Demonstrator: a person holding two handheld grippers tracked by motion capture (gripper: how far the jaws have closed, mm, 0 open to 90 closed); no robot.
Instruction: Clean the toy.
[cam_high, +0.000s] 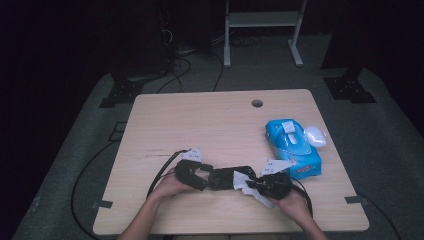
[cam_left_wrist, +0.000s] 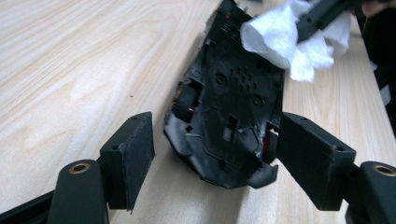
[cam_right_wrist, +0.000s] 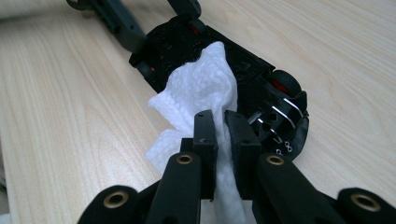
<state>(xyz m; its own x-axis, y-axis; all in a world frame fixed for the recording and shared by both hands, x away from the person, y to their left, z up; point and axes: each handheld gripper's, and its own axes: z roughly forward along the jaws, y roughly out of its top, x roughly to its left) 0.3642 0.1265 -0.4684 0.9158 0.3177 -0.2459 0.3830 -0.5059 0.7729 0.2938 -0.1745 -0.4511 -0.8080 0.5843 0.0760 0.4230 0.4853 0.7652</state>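
Lower centre of the high view: upturned black plastic toy car (cam_high: 226, 178) between the left gripper's (cam_left_wrist: 212, 154) parted jaws; right gripper (cam_right_wrist: 220, 125) clamps white tissue (cam_right_wrist: 201, 91). Wiping pressure could skid the unclamped car.

From the high view we see a dim room: the table (cam_high: 220, 130) is softly lit from above while the floor and far edges sink into near black. That picture is slightly soft and grainy. In both gripper views we get brighter, even light on the wood, faint shadows, and mild blur on the nearest jaws; the white tissue (cam_right_wrist: 201, 93) looks almost overexposed.
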